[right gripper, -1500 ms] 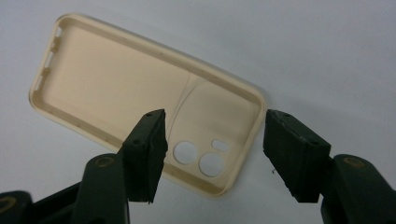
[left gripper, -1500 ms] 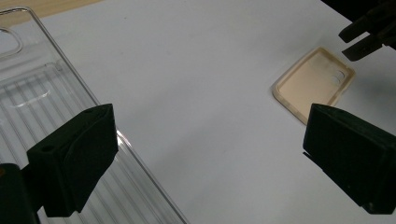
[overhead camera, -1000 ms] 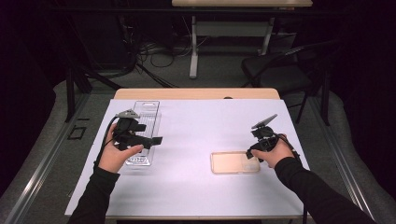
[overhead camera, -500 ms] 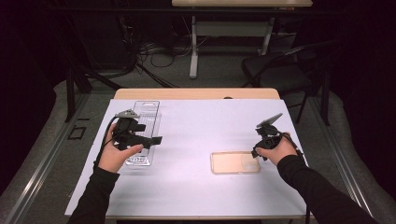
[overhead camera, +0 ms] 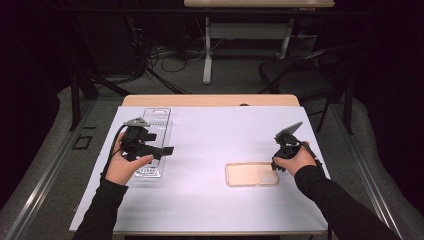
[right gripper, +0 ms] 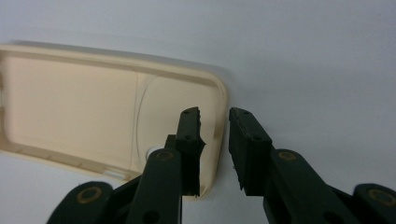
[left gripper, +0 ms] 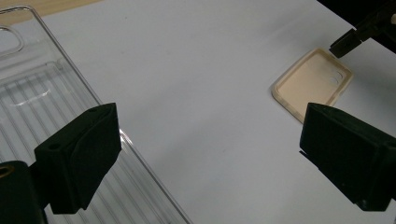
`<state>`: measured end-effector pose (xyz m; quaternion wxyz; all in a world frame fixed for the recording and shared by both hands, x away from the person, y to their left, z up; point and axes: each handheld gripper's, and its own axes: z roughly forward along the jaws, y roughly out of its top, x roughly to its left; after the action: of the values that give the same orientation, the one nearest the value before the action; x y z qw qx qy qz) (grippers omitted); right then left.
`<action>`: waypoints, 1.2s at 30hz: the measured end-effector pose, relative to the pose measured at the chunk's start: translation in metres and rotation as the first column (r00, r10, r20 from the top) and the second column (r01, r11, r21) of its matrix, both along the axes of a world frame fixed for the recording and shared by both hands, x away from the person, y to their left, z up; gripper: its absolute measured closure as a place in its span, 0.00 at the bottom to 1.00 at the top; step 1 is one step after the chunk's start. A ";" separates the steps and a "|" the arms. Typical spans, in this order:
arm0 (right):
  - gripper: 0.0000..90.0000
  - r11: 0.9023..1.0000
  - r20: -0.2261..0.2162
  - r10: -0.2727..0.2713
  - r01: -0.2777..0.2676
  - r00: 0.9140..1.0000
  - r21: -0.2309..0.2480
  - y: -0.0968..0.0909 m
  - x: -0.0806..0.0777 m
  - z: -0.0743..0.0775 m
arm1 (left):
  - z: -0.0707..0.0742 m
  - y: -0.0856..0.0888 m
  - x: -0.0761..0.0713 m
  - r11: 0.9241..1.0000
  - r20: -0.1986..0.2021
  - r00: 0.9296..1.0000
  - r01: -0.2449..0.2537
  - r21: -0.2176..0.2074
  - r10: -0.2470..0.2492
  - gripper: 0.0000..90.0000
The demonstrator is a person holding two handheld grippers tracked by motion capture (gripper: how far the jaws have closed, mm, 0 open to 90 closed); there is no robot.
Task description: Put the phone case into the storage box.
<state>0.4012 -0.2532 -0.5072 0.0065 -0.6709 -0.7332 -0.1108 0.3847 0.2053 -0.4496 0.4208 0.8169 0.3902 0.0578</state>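
White table: clear tray at left, beige phone case at near right. Left gripper hovers wide open over the tray, holding nothing. Right gripper, jaws just closing, straddles the case's right rim with a slight gap remaining.

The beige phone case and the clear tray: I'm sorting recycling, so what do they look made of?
Phone case: probably soft matte plastic or silicone, going by its opaque cream surface and rounded lip. Clear tray: likely thin rigid glossy plastic, being see-through, ribbed and glinting at the edges.
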 end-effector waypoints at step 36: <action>0.90 0.995 -0.069 -0.097 0.098 0.993 0.017 -0.004 0.003 -0.019 | -0.003 -0.001 0.002 1.000 -0.013 1.000 -0.003 0.003 0.004 0.07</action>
<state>0.4045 -0.2568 -0.5264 0.0330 -0.7092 -0.6977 -0.0953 0.3866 0.2047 -0.4526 0.4169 0.8173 0.3942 0.0539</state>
